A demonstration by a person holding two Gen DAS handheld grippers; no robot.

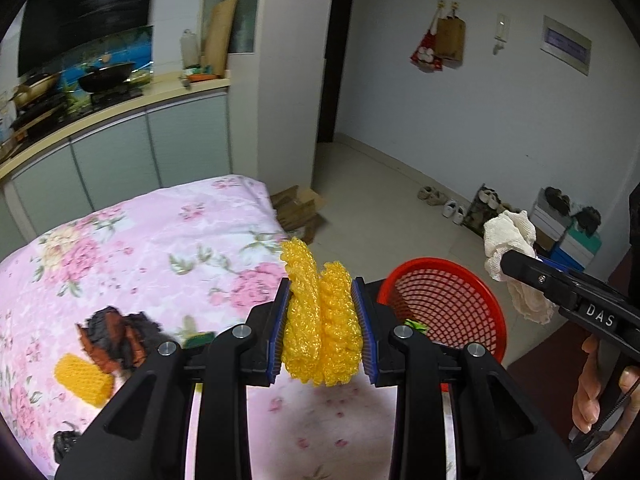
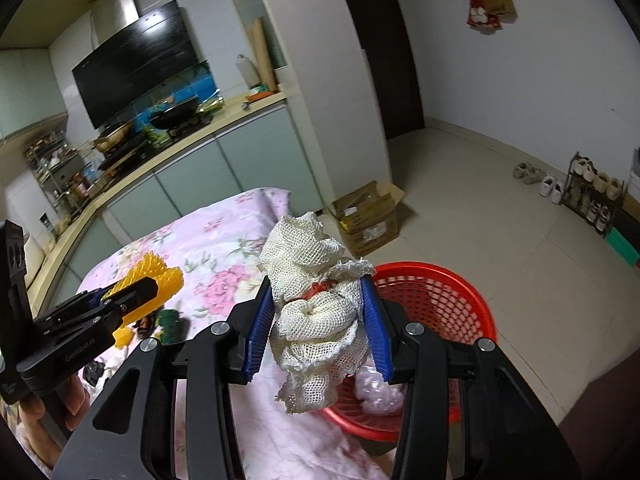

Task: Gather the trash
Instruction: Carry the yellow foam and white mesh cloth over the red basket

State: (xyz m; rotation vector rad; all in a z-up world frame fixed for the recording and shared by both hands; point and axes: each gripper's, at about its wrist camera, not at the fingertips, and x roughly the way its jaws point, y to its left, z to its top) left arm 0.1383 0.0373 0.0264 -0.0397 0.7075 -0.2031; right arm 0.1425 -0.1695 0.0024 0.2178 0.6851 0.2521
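Trash rides in both claws over the pink floral bedspread (image 1: 160, 240): the left claw (image 1: 322, 332) pinches a folded yellow foam fruit net (image 1: 320, 320) between its blue pads, and the right claw (image 2: 318, 326) pinches a crumpled white mesh net (image 2: 316, 300), which also shows from the left wrist camera hanging over the red plastic basket (image 1: 472, 280). The basket sits at the bed's edge, just ahead and to the right of both claws, and already holds a pale wad of something at its bottom, seen from the right wrist camera. To drop well, each load should probably be carried fully past the near rim and over the middle of the basket before the pads part, since both nets are light and springy and could catch on the rim or cling to a pad; releasing one at a time looks safer. Another yellow net (image 1: 84, 384) and a dark crumpled wrapper (image 1: 116, 336) lie on the bedspread, not yet collected. Much of the basket's inside is hidden behind the claws, the small green scrap (image 1: 414, 325) in it is too small to identify, and the dark bits at the bed's lower left are cut off
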